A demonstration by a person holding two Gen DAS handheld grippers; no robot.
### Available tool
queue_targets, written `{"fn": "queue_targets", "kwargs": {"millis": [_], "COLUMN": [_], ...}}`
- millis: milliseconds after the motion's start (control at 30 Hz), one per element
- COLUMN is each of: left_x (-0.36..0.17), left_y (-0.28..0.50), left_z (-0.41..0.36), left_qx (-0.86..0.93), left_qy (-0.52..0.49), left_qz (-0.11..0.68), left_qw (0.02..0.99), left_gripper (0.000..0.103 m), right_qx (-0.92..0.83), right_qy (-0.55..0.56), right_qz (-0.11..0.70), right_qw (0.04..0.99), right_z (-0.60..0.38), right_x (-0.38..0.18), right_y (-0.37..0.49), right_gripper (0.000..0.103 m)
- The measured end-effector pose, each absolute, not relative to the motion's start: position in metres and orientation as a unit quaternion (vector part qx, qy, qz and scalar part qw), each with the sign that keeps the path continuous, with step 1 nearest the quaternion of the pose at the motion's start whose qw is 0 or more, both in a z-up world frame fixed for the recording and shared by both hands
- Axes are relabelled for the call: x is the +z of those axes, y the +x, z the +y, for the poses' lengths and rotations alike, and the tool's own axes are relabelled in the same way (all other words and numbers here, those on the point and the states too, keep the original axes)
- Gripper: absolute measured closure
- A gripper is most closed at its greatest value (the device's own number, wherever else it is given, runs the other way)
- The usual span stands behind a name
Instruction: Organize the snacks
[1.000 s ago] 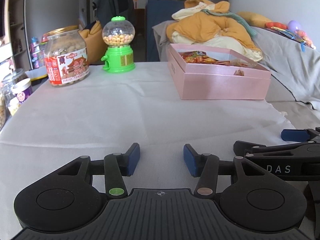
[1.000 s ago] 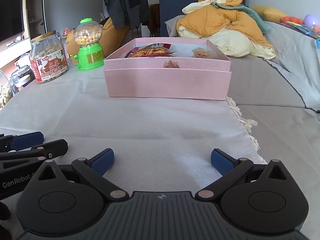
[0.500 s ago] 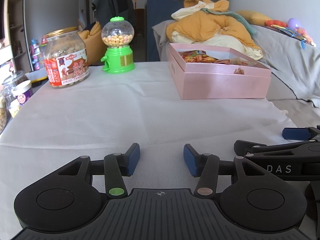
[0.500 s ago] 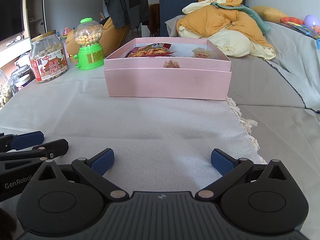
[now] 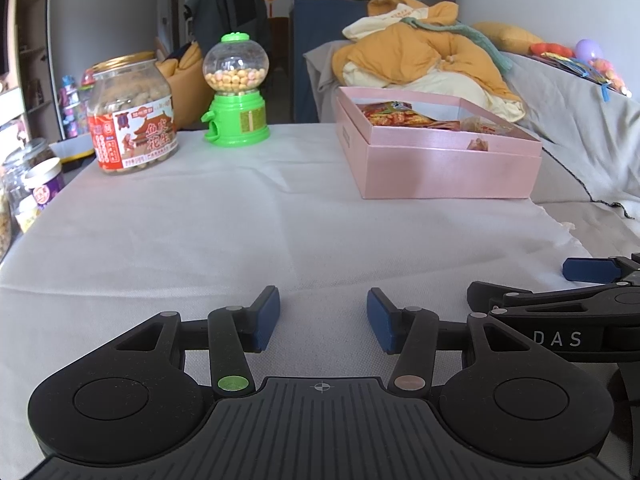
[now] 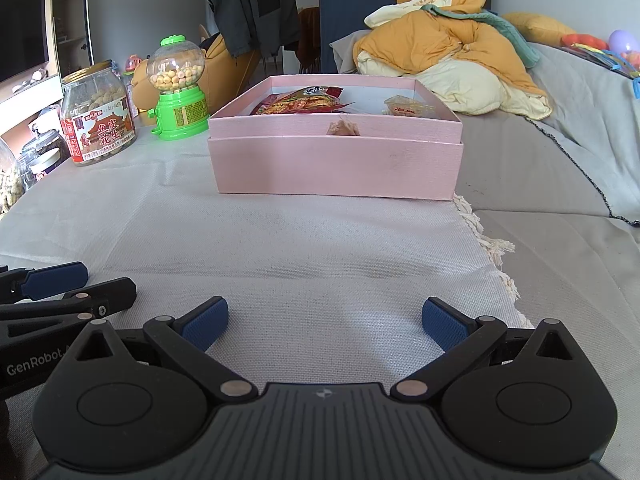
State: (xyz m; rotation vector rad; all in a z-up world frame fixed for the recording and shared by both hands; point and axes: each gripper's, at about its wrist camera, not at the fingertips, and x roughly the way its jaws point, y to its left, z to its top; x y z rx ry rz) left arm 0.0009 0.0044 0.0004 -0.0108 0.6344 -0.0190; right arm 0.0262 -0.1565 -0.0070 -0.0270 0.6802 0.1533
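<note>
A white cloth covers the tabletop, and the snacks sit along its far edge, probably so that the near half stays free as working room. The pink box stands toward the far right corner, its open top facing up so that packets can be dropped in from above. It already holds a red snack bag, a small clear-wrapped sweet and a little brownish packet against its near wall. The peanut jar and the green candy dispenser stand upright side by side toward the far left corner, well apart from the box; judged from this, they look like the items not yet sorted. More jars crowd past the left edge of the tabletop, though the fisheye bends them too much to say what they rest on.

Both tools hang low over the near edge, side by side, angled down toward the cloth. The left tool has its jaws partly apart with only bare cloth showing between them. The right tool has its jaws spread wider, likewise with nothing between them. Neither grips anything, and whether a pad brushes the cloth cannot be told from these views.
</note>
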Motion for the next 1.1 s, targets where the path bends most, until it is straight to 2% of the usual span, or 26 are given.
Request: {"fn": "queue_targets", "kwargs": {"millis": [1100], "left_x": [0.0006], "left_y": [-0.0010], "left_z": [0.0040], "left_qx": [-0.010], "left_qy": [0.009], "left_qz": [0.312], "left_qw": [0.950], "left_gripper": [0.050], "right_qx": [0.074], "right_qy": [-0.015], "right_qz": [0.333], "right_qw": [0.940], "right_z": [-0.1560], "right_x": [-0.0078], "right_y": [0.0261], "right_gripper": [0.000]}}
